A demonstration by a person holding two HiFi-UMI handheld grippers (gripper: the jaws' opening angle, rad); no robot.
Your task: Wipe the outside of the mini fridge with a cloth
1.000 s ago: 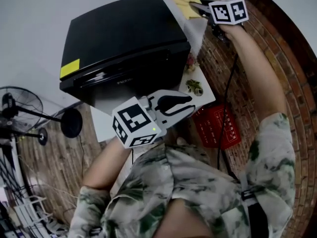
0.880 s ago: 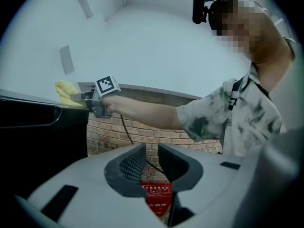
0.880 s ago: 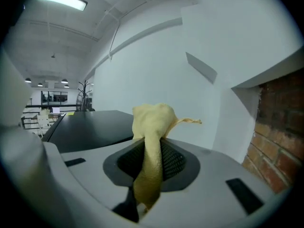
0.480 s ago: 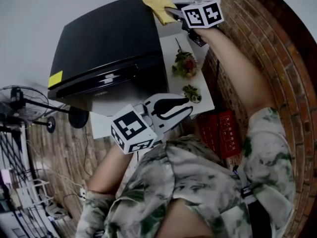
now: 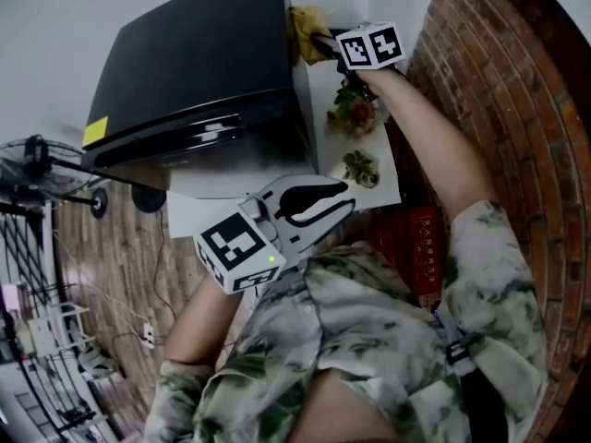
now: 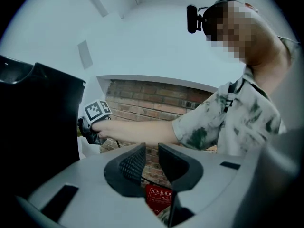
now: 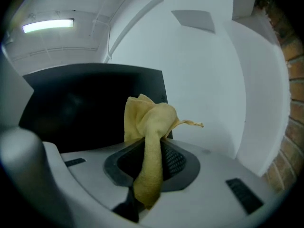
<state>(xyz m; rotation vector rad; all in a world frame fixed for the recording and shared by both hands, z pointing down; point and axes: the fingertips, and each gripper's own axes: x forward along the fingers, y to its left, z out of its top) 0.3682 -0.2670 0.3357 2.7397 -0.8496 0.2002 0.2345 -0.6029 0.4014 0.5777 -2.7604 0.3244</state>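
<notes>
The black mini fridge [image 5: 194,72] stands at the upper left of the head view, and it fills the left of the left gripper view [image 6: 38,113]. My right gripper [image 5: 320,41] is shut on a crumpled yellow cloth [image 5: 303,28] held against the fridge's right side near its top back corner. In the right gripper view the cloth [image 7: 147,127] hangs out of the jaws in front of the dark fridge [image 7: 85,108]. My left gripper [image 5: 343,197] hovers low by the fridge's front right corner, with its jaws a narrow gap apart and nothing between them [image 6: 151,161].
The fridge sits on a white stand [image 5: 374,192] that also carries two small flower ornaments [image 5: 355,113]. A red box [image 5: 420,238] lies below it against the brick wall [image 5: 489,81]. A standing fan [image 5: 37,169] and a wire rack [image 5: 37,377] are at the left.
My right gripper has carried the cloth leftward from beyond the fridge's back corner onto its right side. The left gripper has barely shifted.
</notes>
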